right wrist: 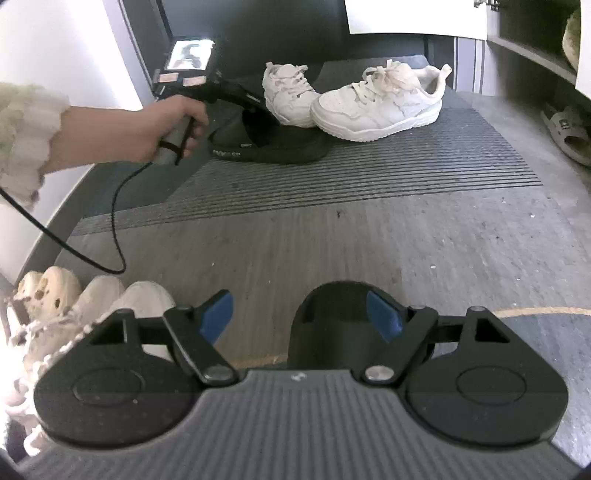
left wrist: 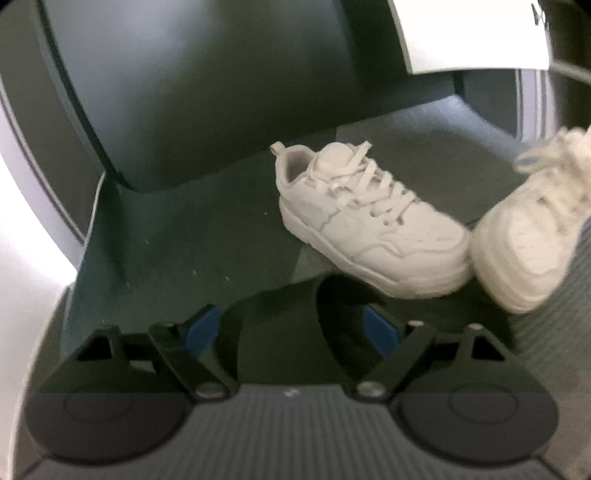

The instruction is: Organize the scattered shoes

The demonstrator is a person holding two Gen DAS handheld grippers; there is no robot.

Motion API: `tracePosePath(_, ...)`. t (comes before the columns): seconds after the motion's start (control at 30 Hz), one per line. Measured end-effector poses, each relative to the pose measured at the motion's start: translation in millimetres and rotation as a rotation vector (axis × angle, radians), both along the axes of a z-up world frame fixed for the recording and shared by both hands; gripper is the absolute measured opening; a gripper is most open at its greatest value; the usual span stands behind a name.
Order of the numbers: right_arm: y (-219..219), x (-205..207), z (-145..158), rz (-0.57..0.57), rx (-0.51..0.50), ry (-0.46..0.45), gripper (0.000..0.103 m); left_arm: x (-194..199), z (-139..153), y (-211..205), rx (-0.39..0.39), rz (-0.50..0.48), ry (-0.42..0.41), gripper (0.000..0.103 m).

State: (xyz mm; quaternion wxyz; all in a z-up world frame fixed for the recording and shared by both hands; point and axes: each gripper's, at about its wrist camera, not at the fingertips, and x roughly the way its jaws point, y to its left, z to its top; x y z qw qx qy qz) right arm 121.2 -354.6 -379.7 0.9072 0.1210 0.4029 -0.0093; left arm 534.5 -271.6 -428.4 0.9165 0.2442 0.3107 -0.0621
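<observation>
A black slide (left wrist: 273, 332) fills the gap of my left gripper (left wrist: 291, 325), and both blue pads lie against its sides, so the gripper is shut on it. In the right wrist view a hand (right wrist: 147, 125) holds that left gripper (right wrist: 260, 118) down on the same slide (right wrist: 280, 147), which rests on the ribbed mat (right wrist: 369, 173). Two white sneakers (left wrist: 369, 221) (left wrist: 524, 240) stand just beyond it, toes together (right wrist: 288, 92) (right wrist: 380, 107). My right gripper (right wrist: 299, 314) is open, with a second black slide (right wrist: 332, 332) by its right finger and bare floor beside its left finger.
A grey sandal (right wrist: 565, 129) lies at the right under a shelf. Cream shoes (right wrist: 55, 295) cluster at the lower left, with a black cable (right wrist: 114, 221) trailing past them. A dark panel (left wrist: 184, 92) and a white cabinet front (left wrist: 461, 33) stand behind the sneakers.
</observation>
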Motion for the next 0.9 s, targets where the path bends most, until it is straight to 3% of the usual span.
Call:
tracePosePath(0.1,-5.7,8.2,-7.5,-0.019,0.015,0.018,0.082,11.7,-16.4,-4.7,0.020,0.050,0.007,0.075)
tracePosePath(0.23,-8.7,14.5,-21.6,-0.041,0.052,0.060,0.082,24.9,-44.3,-11.4,0.106,0.040,0.098,0.069)
tracePosePath(0.3,-11.5,16.5,-27.2,-0.065,0.079,0.079,0.082,22.2,-51.7,-10.5,0.130,0.029,0.096,0.059)
tracePosePath(0.43,-13.0,19.4,-30.2,-0.090,0.103,0.090,0.082,16.6,-47.9,-3.6,0.089,0.064,0.085,0.040)
tracePosePath(0.5,-10.3,18.4,-27.7,-0.081,0.097,0.079,0.082,15.8,-42.1,-0.3,0.073,0.092,0.068,0.023)
tracePosePath(0.63,-6.6,14.8,-23.6,-0.085,0.100,0.084,0.082,13.0,-25.2,10.9,0.053,0.138,0.048,0.017)
tracePosePath(0.9,1.7,-3.1,-5.1,-0.091,0.083,0.049,0.082,-26.5,5.1,25.1,0.031,0.104,0.055,0.014)
